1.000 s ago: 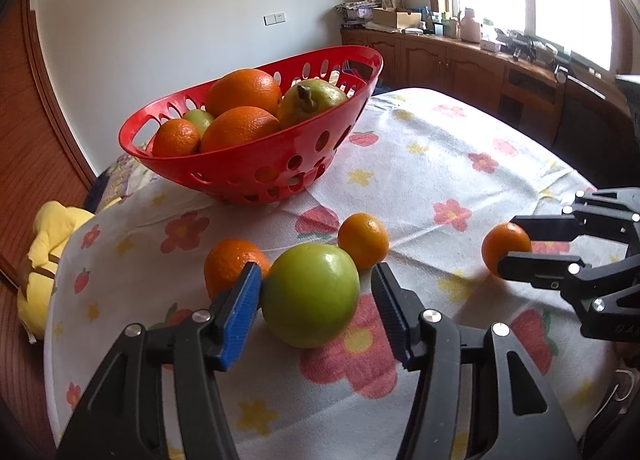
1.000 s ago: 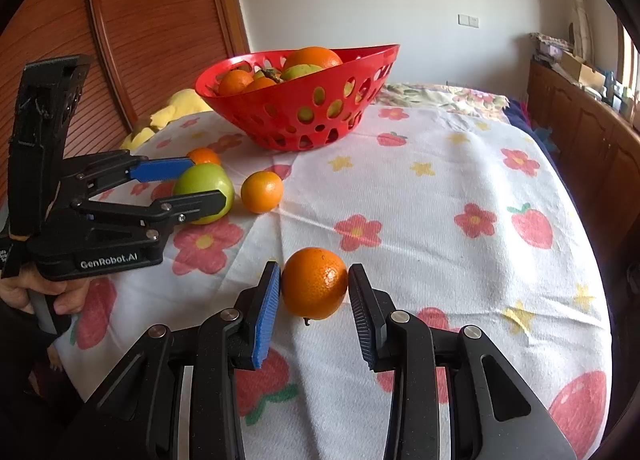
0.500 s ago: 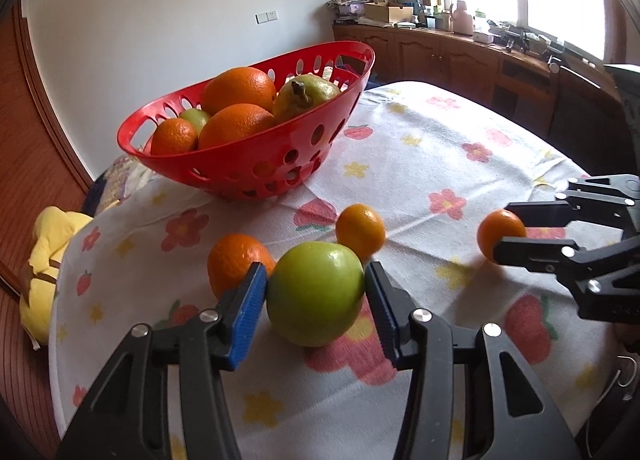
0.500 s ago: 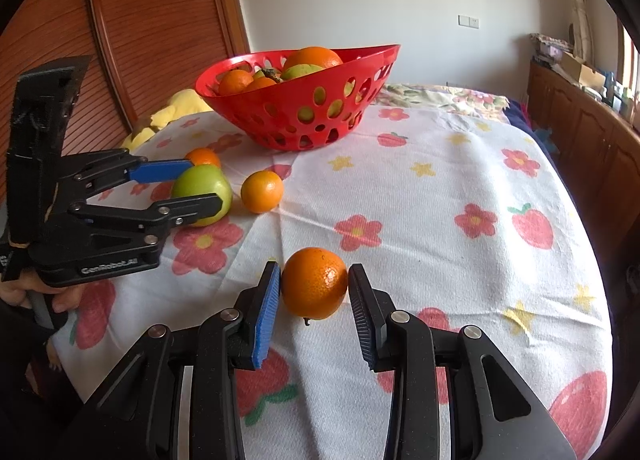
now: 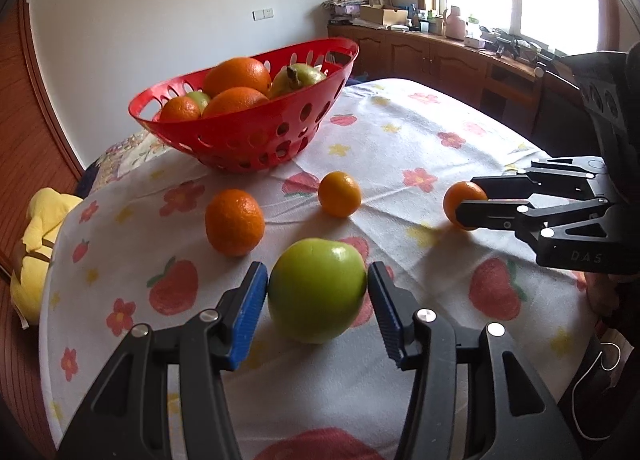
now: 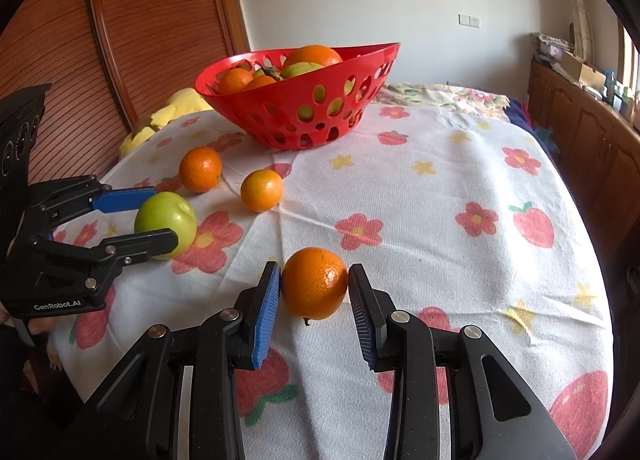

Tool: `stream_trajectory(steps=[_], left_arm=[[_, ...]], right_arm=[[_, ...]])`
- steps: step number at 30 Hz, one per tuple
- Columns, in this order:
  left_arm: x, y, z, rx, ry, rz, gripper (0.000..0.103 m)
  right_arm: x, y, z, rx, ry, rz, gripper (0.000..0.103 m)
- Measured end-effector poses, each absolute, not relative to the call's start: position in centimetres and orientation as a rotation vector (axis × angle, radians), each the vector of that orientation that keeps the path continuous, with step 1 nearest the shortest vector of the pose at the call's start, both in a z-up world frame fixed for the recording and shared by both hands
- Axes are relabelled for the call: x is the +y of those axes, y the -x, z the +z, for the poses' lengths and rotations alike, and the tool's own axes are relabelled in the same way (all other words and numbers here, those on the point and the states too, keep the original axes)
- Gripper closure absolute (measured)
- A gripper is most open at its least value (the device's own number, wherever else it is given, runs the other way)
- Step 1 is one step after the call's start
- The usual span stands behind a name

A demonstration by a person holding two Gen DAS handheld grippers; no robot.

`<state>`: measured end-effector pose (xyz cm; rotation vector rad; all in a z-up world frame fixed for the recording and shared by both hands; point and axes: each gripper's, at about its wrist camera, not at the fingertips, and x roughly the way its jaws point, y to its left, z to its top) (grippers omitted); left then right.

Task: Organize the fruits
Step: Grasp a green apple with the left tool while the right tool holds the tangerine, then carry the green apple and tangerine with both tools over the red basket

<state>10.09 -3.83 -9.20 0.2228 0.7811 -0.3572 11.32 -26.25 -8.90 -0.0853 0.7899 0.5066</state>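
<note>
A green apple (image 5: 316,292) sits between the blue pads of my left gripper (image 5: 318,270), which touch both its sides; the jaws are opening slightly. In the right wrist view the same apple (image 6: 166,219) and left gripper (image 6: 166,215) appear low over the flowered tablecloth (image 6: 440,187). My right gripper (image 6: 315,270) is shut on an orange (image 6: 314,284) resting on the cloth, also seen in the left wrist view as the right gripper (image 5: 466,195) on the orange (image 5: 454,195). The red basket (image 5: 248,147) behind holds oranges and green fruit.
Two loose oranges lie between the grippers and the basket: a larger one (image 5: 235,221) and a smaller one (image 5: 339,193). A yellow soft toy (image 5: 36,227) lies past the table's left edge. Wooden cabinets (image 5: 440,59) run under the window.
My left gripper closed onto the green apple and drew back from the basket with the apple between its pads. The right gripper and its orange stayed still.
</note>
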Motion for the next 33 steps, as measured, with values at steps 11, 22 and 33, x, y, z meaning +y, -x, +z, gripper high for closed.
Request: stream_trajectory(steps=[11,22,33], left_arm=[[-3.3,-10.9,-10.5,0.813,-0.175,-0.365,0.051],[-2.5,-10.9,-9.7,0.784,-0.136,-0.349,0.052],[-2.0,-10.8,-7.2,0.719,-0.111,-0.341,0.052]], right_arm=[[-26.2,-11.4,-9.0,0.791,0.086,0.508,0.068],[-26.2,-11.4,-9.0,0.791,0.088,0.506,0.068],[-26.1,-11.3,-9.0,0.79,0.09,0.506,0.068]])
